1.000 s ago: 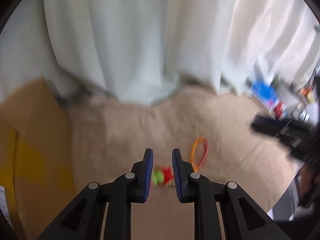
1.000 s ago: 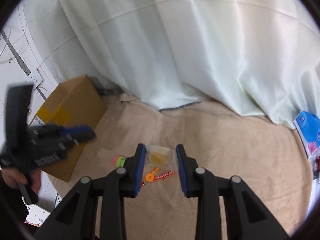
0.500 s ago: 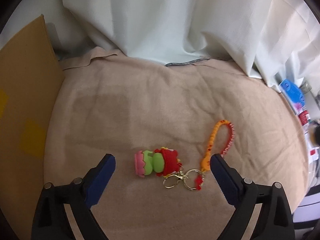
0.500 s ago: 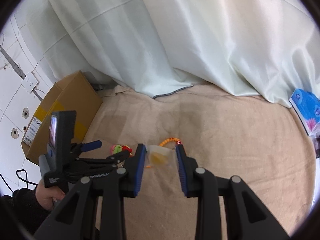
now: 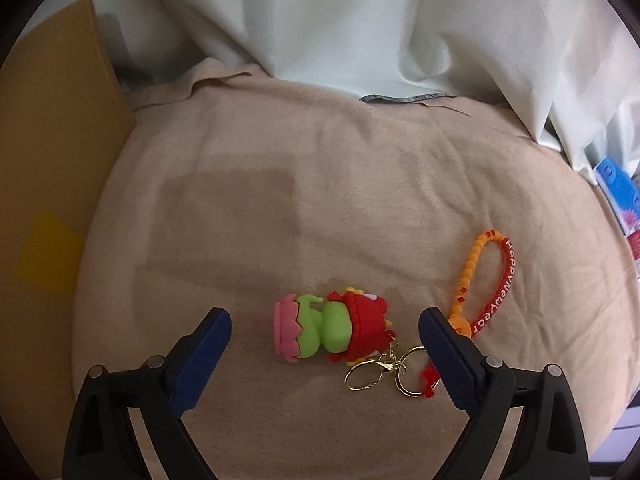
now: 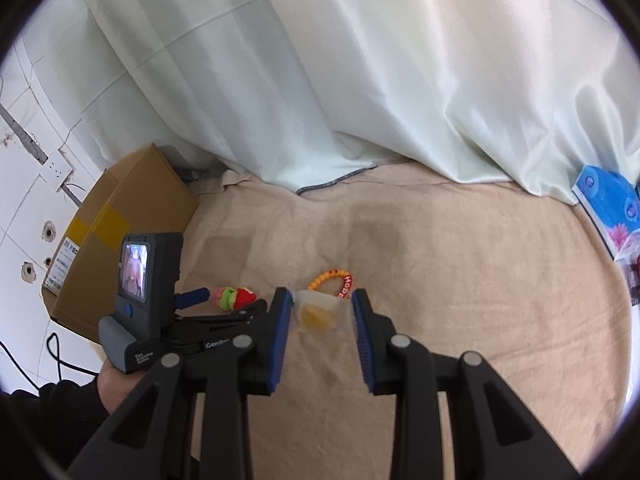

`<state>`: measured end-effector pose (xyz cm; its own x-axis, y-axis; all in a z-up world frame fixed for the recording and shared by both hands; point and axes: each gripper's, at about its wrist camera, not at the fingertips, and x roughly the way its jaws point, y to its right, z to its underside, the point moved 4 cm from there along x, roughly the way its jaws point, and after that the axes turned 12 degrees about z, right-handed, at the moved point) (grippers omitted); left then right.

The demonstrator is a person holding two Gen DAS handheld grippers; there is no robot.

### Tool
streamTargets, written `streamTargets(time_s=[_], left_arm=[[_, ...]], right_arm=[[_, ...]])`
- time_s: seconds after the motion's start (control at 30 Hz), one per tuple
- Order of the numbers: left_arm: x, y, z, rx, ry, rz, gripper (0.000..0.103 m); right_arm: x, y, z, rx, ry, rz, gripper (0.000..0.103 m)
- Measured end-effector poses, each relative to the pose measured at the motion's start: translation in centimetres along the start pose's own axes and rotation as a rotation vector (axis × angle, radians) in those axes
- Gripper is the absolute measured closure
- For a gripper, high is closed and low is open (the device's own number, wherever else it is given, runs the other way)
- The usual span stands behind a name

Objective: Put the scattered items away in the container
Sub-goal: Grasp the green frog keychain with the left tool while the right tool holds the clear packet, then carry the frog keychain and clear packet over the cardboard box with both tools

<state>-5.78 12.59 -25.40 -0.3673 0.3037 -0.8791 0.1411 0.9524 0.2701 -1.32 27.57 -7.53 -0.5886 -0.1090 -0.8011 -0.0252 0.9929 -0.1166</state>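
A pink, green and red rubber toy (image 5: 326, 332) lies on its side on the beige cloth (image 5: 320, 184), with gold key rings (image 5: 380, 368) at its red end. An orange and red wrist strap (image 5: 486, 280) runs off to the right of it. My left gripper (image 5: 324, 316) is wide open, one finger on each side of the toy. My right gripper (image 6: 320, 294) is shut on a small clear bag (image 6: 318, 314) with a yellow piece inside, held above the cloth. The right wrist view also shows the toy (image 6: 234, 297) and the strap (image 6: 332, 278).
A cardboard box (image 6: 120, 220) stands at the cloth's left edge, seen too in the left wrist view (image 5: 44, 160). White curtains (image 6: 320, 80) hang behind. A blue patterned pack (image 6: 604, 196) lies at the far right. A hand (image 6: 116, 384) holds the left gripper.
My left gripper has gone from nearly shut to wide open and has come closer to the toy. The right gripper keeps the clear bag and has shifted a little.
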Motion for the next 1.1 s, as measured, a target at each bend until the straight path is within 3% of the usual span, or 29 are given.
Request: streamTargets(time_s=[0.03, 0.13, 0.37, 0.5, 0.8, 1.1], left_arm=[[0.1, -0.1, 0.1, 0.0, -0.005, -0.006, 0.026], [0.1, 0.2, -0.1, 0.036, -0.011, -0.028, 0.042], [-0.3, 0.1, -0.3, 0.066, -0.017, -0.007, 0.043], [-2.5, 0.3, -1.2, 0.067, 0.002, 0.009, 0.043], [-14.2, 0.6, -5.0, 0.015, 0.145, 0.021, 0.043], [-24.9, -3.2, -7.8, -0.014, 0.303, -0.082, 0.043]], right_arm=[[0.1, 0.0, 0.1, 0.003, -0.002, 0.001, 0.068], [0.1, 0.1, 0.2, 0.009, -0.006, 0.005, 0.068], [0.5, 0.3, 0.2, 0.016, -0.009, 0.005, 0.068], [0.3, 0.2, 0.0, 0.011, 0.004, -0.005, 0.068], [-1.5, -1.7, -2.1, -0.024, 0.065, -0.057, 0.068], [-3.8, -7.3, -6.8, -0.142, 0.164, -0.177, 0.068]])
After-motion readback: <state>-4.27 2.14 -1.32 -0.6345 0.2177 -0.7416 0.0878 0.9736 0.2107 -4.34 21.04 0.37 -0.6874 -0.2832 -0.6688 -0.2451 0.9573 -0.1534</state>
